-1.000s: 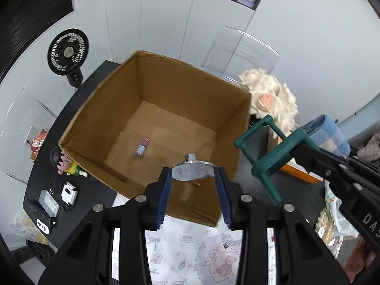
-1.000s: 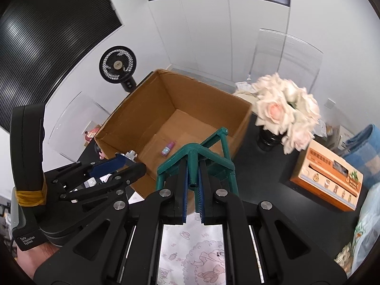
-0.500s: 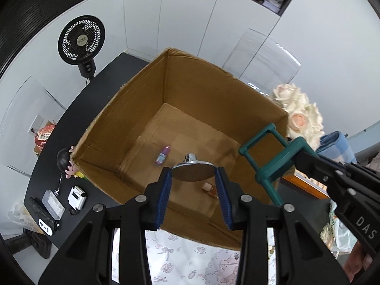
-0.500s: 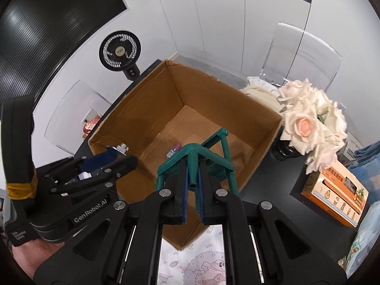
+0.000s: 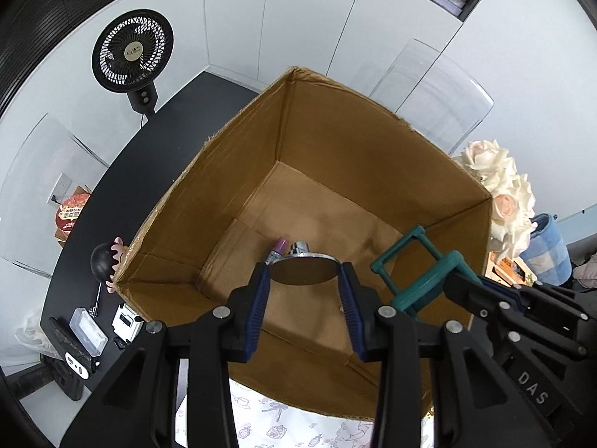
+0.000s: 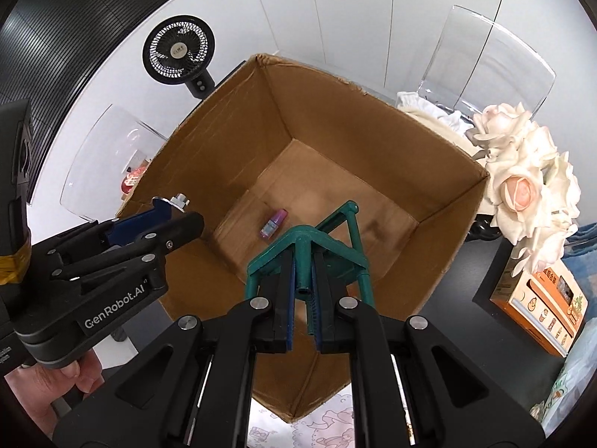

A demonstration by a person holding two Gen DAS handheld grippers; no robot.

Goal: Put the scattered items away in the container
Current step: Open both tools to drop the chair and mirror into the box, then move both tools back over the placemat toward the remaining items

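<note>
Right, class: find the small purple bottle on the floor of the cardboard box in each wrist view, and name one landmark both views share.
Left wrist view: the purple bottle lies on the box floor near the middle, partly hidden behind the shiny metal disc.
Right wrist view: the bottle lies in full sight, just left of the green plastic frame.
Shared landmark: the black fan, upper left.

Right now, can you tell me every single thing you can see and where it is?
cardboard box: one, brown, open on the black table.
small bottle: one, purple, on the box floor.
fan: one, black, behind the table.
roses: one bunch, cream-pink, right of the box.
orange carton: one, right of the roses.
shower head: one, silver, held by the left gripper.
green frame: one, held by the right gripper.
</note>
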